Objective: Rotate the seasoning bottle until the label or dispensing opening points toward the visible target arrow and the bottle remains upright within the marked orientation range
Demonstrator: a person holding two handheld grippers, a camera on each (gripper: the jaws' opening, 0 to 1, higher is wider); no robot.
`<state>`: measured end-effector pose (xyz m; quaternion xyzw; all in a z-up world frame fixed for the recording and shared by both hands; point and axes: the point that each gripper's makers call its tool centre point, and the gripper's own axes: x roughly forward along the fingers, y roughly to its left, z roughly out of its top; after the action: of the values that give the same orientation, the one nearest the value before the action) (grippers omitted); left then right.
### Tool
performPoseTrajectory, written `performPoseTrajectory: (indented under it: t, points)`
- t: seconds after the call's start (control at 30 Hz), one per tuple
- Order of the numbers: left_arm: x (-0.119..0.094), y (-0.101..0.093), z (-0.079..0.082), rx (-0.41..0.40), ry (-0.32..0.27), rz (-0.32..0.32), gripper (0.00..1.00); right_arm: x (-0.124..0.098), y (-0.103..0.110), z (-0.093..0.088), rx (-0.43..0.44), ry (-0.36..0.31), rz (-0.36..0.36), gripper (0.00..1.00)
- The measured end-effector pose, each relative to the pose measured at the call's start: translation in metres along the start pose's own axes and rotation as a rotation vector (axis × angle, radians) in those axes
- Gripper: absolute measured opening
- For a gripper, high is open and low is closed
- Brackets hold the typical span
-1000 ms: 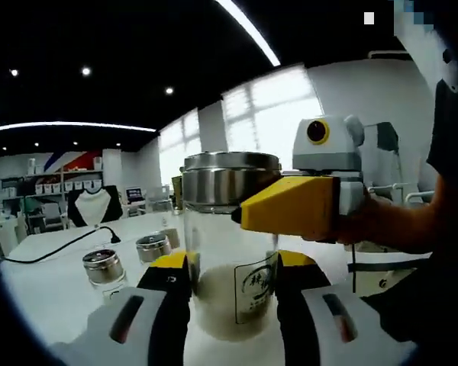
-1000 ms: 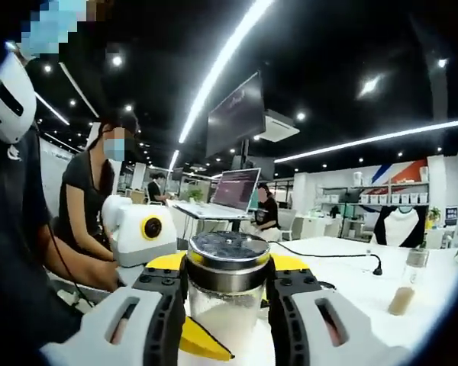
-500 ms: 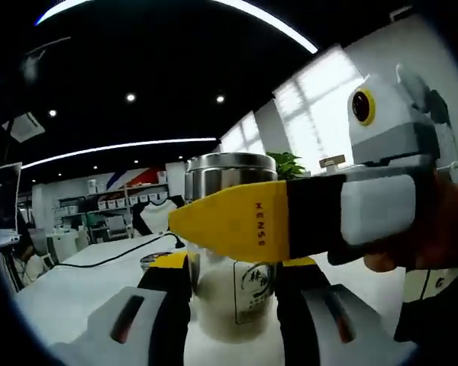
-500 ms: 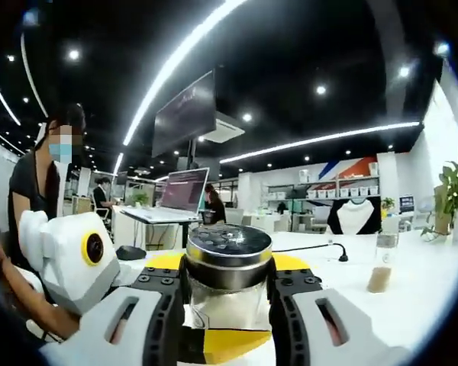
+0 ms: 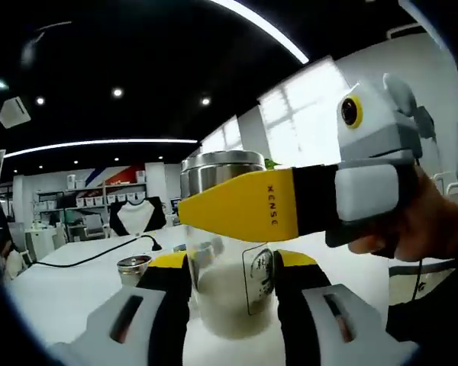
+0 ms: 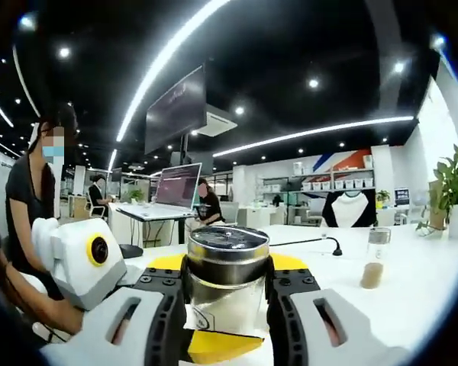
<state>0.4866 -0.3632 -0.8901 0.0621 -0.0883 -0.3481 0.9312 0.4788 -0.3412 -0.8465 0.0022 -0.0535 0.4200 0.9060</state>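
Two grippers, left (image 5: pixel 230 293) and right (image 6: pixel 227 301), are pinching the bottle (image 5: pixel 227 252) upright over the table (image 6: pixel 412 286), so if we twist against each other it could slip or tip.

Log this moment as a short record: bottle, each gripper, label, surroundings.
bottle: glass seasoning bottle with steel lid, upright, pale powder inside
left gripper: jaws closed on the bottle's body
right gripper: jaws closed around the lid
label: faces right in the left gripper view
surroundings: white table; small jar; tall bottle
target arrow: cannot tell
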Motion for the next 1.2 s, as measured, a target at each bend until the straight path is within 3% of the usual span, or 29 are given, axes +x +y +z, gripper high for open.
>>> performPoseTrajectory:
  t: [0.1,0.2,0.4,0.77,0.97,1.2]
  points:
    - [0.002,-0.008,0.0,0.041,0.007,-0.063,0.46,-0.003,-0.003,0.003,-0.016,-0.001,0.018,0.37]
    - [0.001,-0.012,-0.006,-0.015,0.038,-0.117,0.52,-0.006,-0.011,0.005,-0.006,-0.008,0.027,0.37]
    - [-0.002,0.002,0.002,-0.024,0.021,-0.083,0.64,-0.01,-0.03,0.008,-0.006,-0.009,0.016,0.37]
    - [-0.009,0.039,0.001,-0.022,0.052,0.011,0.99,-0.012,-0.087,-0.003,0.001,0.025,-0.047,0.37]
    - [-0.01,0.045,-0.009,-0.086,0.09,0.013,1.0,-0.008,-0.109,-0.017,0.001,0.051,-0.038,0.37]
    - [-0.01,0.045,-0.014,-0.087,0.111,0.016,1.0,0.0,-0.115,-0.032,-0.038,0.074,0.02,0.37]
